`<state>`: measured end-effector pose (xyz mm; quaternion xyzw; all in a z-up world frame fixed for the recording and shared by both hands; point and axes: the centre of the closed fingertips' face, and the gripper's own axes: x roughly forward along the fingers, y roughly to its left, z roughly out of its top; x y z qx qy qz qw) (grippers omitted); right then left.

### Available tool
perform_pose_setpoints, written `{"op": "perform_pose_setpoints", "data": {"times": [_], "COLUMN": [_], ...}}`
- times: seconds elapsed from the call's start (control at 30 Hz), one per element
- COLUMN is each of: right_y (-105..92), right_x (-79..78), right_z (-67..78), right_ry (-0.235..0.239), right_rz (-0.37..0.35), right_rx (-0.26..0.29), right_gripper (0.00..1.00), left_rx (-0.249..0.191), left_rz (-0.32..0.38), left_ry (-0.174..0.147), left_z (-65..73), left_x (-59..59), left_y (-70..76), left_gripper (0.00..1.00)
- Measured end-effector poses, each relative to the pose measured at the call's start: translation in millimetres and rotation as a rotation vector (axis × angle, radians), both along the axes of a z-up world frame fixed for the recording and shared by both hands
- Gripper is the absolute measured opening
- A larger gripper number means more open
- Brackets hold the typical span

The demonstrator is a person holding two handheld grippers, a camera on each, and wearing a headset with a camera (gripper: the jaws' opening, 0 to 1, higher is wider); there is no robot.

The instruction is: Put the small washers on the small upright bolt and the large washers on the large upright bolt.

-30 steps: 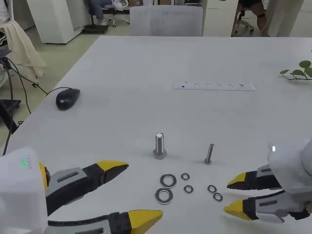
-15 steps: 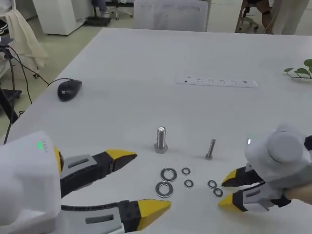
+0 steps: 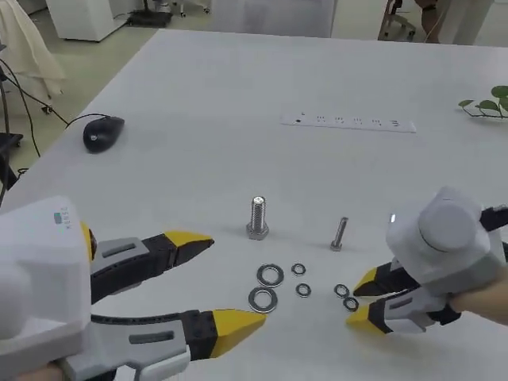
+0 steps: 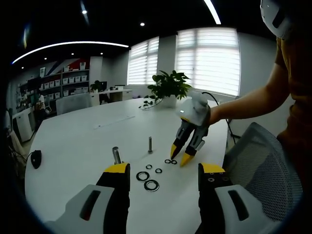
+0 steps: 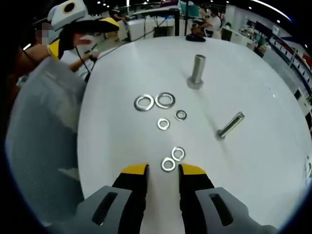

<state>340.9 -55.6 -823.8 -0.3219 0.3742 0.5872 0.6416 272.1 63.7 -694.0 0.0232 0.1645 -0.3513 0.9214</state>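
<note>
1. The right hand-held gripper (image 3: 359, 299) is moving in on the nearest 2 small washers (image 5: 173, 159). A second ago its tips were hanging farther back; now they are sitting just beside that pair.
2. Its jaws are standing slightly apart and gripping nothing, with the closest washer lying flat on the surface (image 3: 238, 119) just ahead of the gap.
3. The left hand-held gripper (image 3: 228, 279) is hovering wide open and empty, with the 2 large washers (image 3: 270, 275) lying just ahead of its tips.
4. Beyond the right tips, 2 more small washers are lying loose, and the small bolt (image 3: 339, 234) and large bolt (image 3: 257, 216) are standing bare.
5. Judging by this, the 1st small-washer pick-up is starting; nothing is threaded yet.
</note>
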Motion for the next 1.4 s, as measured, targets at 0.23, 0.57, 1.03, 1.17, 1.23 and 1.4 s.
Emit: {"op": "perform_pose_setpoints", "data": {"times": [0.23,0.57,1.03,1.17,1.23,1.4], "right_y": [0.9,3.0,1.5,1.5,1.3,0.7], "right_x": [0.2,3.7,4.3,5.0,5.3,5.1], "right_z": [-0.7,-2.3,-3.9,-4.0,-4.0,-3.9], "right_ry": [-0.009,-0.025,-0.017,-0.019,-0.021,-0.028], "right_rz": [-0.011,-0.023,0.02,0.023,0.026,0.042], "right_rx": [-0.013,-0.088,-0.188,-0.201,-0.207,-0.227], "right_gripper": [0.26,0.24,0.22,0.2,0.19,0.15], "left_rx": [0.001,-0.004,-0.016,-0.01,-0.009,-0.012], "left_rz": [-0.01,-0.028,-0.024,-0.03,-0.031,-0.026], "left_ry": [0.0,0.011,0.006,0.01,0.006,0.007], "left_z": [-1.8,-4.5,-6.7,-7.7,-6.9,-6.8], "left_x": [3.8,7.0,10.7,11.0,11.5,12.0], "left_y": [3.8,3.1,4.5,4.0,4.0,5.3], "left_gripper": [0.55,0.55,0.55,0.55,0.55,0.55]}}
